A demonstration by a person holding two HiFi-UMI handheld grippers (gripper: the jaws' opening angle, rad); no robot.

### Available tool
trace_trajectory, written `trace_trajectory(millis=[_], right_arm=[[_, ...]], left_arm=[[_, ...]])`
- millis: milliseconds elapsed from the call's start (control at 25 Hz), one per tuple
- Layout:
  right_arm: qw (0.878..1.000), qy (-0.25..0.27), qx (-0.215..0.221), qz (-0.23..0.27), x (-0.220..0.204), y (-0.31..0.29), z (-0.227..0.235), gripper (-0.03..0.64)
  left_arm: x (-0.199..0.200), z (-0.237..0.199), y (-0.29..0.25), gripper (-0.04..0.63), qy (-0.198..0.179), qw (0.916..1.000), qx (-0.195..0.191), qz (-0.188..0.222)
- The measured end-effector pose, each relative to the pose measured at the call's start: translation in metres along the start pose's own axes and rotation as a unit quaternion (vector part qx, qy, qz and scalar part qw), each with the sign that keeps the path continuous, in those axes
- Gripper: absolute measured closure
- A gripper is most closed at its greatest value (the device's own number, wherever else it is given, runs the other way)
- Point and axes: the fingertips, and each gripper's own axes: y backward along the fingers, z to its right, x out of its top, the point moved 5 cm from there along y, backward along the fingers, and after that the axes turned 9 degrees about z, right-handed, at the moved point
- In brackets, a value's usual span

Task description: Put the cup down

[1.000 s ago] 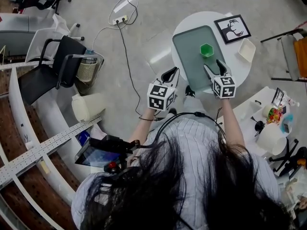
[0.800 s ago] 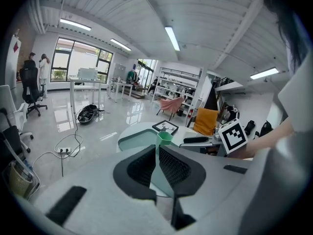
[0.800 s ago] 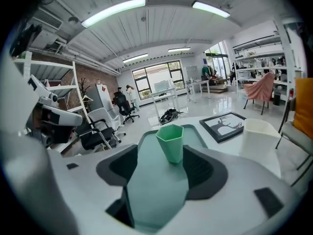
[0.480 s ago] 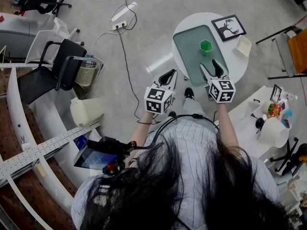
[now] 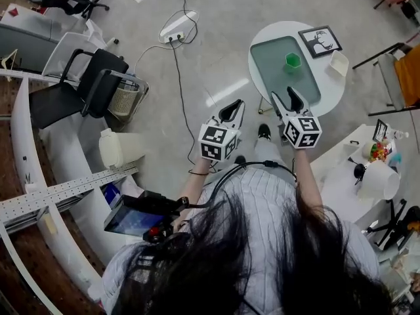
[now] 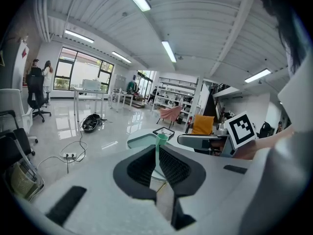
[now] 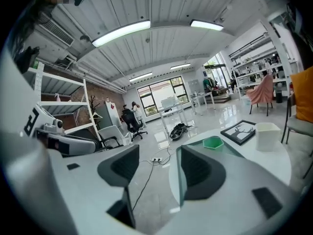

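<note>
Both my arms reach forward, short of the tray (image 5: 274,71). Left gripper (image 5: 235,107): jaws nearly together. Right gripper (image 5: 285,97): jaws wide, empty, just been narrowing. Cup (image 5: 293,60) stands on the tray

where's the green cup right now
Head view, upper right: the green cup stands on the green tray on the round white table, left of the framed picture.

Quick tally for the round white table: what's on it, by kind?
green cup: 1
grey-green tray: 1
framed picture: 1
white square container: 1
Total: 4
</note>
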Motion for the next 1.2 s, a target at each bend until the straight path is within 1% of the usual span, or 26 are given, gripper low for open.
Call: trace_trajectory(millis=[320, 560, 720, 920, 1200], right_arm=[[1.0, 0.005, 0.014, 0.005, -0.017, 0.03, -0.066, 0.35], [1.0, 0.017, 0.026, -0.001, -0.029, 0.056, -0.112, 0.37], [0.999, 0.028, 0.02, -0.005, -0.03, 0.074, -0.122, 0.39], [0.999, 0.042, 0.014, -0.003, -0.026, 0.093, -0.123, 0.426], [0.999, 0.041, 0.011, 0.003, -0.018, 0.108, -0.119, 0.456]], left_arm=[[-0.018, -0.004, 0.059, 0.561, 0.006, 1.0, 0.003, 0.007], [-0.029, 0.005, 0.081, 0.562, 0.031, 0.9993, -0.013, 0.014], [-0.035, 0.017, 0.088, 0.562, 0.04, 0.9987, -0.027, 0.014], [-0.042, 0.03, 0.088, 0.561, 0.047, 0.998, -0.038, 0.016], [-0.041, 0.049, 0.087, 0.561, 0.05, 0.9974, -0.048, 0.019]])
